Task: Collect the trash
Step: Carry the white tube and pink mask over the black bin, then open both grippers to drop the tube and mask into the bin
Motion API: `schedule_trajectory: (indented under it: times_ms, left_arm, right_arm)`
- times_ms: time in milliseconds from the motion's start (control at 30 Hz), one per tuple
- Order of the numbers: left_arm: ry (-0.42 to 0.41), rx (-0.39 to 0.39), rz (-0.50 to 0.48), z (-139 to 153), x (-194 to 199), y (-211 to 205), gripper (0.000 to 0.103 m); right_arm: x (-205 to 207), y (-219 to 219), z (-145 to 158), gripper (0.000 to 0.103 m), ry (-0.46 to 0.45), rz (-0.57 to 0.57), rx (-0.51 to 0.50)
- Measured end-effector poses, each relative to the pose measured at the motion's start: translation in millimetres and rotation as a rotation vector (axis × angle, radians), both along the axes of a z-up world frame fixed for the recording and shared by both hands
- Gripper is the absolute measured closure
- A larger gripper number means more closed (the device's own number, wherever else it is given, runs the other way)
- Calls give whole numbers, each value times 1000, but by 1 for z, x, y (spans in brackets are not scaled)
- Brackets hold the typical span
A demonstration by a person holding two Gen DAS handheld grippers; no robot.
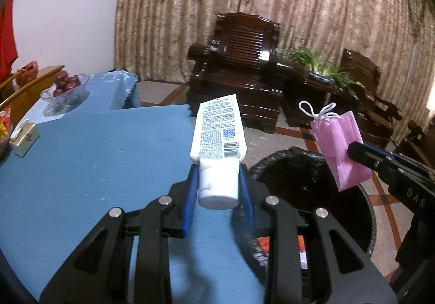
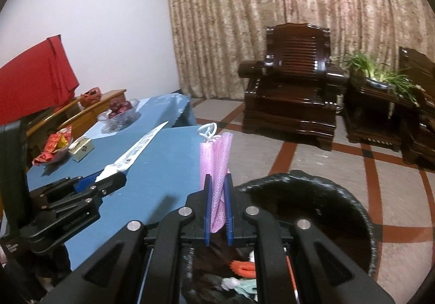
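My left gripper [image 1: 218,170] is shut on the cap end of a white printed tube [image 1: 217,127], which sticks out over the edge of the blue table [image 1: 95,168]. My right gripper [image 2: 218,177] is shut on a folded pink face mask [image 2: 216,162] with white ear loops, held upright beside the near rim of the black-lined trash bin [image 2: 353,195]. In the left wrist view the mask [image 1: 339,146] hangs over the bin [image 1: 272,160], pinched by the right gripper [image 1: 352,151]. The right wrist view shows the left gripper [image 2: 114,177] and its tube [image 2: 136,149] over the table [image 2: 152,168].
Trash lies at the bottom of the bin. On the table stand a glass bowl of red fruit [image 1: 66,86], a small box [image 1: 24,140] and a dish of red wrappers [image 2: 54,146]. A dark wooden armchair [image 1: 239,67] and a potted plant [image 1: 320,64] stand beyond on tiled floor.
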State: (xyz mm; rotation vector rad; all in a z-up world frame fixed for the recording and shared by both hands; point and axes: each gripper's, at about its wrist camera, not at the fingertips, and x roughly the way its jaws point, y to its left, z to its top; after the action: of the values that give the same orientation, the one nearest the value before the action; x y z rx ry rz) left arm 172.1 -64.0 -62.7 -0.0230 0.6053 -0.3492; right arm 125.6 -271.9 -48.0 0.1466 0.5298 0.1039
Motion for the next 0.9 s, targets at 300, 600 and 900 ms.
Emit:
schedule_trajectory:
  times_ms: [300,600,900]
  left_arm:
    - [4,6,-86,-9,-7,-46,75]
    - [26,21,-176,-24,-5,-89,75]
    - [80,36,-231,-51,7,-114,74]
  right_arm:
    - [-15,-35,-5,94,13,-82,-5]
    - [-20,-65,-19,94,51,-150,-10]
    - [-18,-85,-45,94,111,-190,-8]
